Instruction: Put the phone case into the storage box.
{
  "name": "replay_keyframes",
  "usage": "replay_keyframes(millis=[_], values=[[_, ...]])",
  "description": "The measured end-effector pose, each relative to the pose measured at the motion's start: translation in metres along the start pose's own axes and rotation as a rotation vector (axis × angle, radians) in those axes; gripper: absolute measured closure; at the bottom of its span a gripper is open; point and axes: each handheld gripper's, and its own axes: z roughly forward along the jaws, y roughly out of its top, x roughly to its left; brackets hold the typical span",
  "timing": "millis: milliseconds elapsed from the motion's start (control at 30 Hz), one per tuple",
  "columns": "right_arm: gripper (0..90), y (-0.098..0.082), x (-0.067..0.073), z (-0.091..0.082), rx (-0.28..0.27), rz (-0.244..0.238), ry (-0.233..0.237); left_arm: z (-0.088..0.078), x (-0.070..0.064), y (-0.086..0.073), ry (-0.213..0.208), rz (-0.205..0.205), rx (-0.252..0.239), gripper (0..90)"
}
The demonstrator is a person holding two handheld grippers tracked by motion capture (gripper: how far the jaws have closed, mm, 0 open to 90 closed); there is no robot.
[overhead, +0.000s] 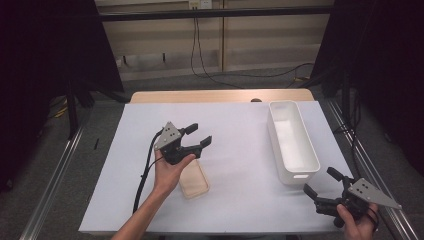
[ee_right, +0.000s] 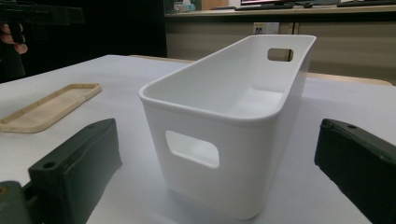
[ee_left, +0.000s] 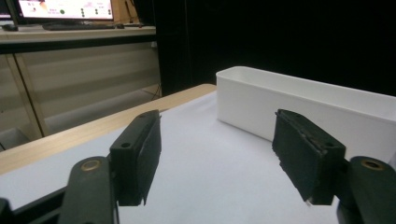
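Note:
My left gripper (overhead: 200, 134) hovers above the white sheet left of centre, jaws open and empty, pointing toward the bin. A flat beige tray (overhead: 195, 181) lies just below that hand; it is also at the left of the right gripper view (ee_right: 51, 108). A long white plastic bin (overhead: 273, 137) with cut-out handles stands empty at the right. My right gripper (overhead: 320, 181) rests near the front right corner, open with nothing held, facing the bin's near end (ee_right: 210, 135). From the left gripper view, its jaws (ee_left: 215, 135) stand apart over bare sheet, with the bin (ee_left: 299, 100) beyond.
A white sheet (overhead: 235, 165) covers the wooden table (overhead: 220, 96). Black curtains flank both sides. Cables run on the floor behind the table. Metal rails (overhead: 50, 190) run along the table's left and right sides.

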Motion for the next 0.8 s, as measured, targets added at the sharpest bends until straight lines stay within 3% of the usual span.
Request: replay_keyframes(millis=[333,433,633,700,800], values=[[0.1,0.0,0.0007,0.0001,0.002,-0.003,0.008,0.0011,0.0,-0.0022,-0.031,-0.002,0.029,57.2],[0.0,-0.0001,0.0008,0.0,0.003,-0.005,0.008,0.0021,-0.0013,-0.003,-0.04,0.016,0.047,70.7],[0.1,-0.0001,0.0012,0.0002,0.002,-0.004,0.009,0.0027,-0.002,-0.0038,-0.042,0.008,0.056,83.7],[0.0,-0.0002,0.001,0.0,0.003,-0.007,0.011,0.003,-0.0017,-0.0034,-0.07,0.0,0.061,86.2],[0.0,-0.0002,0.0012,0.0001,0.003,-0.005,0.01,0.0028,-0.0025,-0.003,-0.075,-0.016,0.065,90.0]])
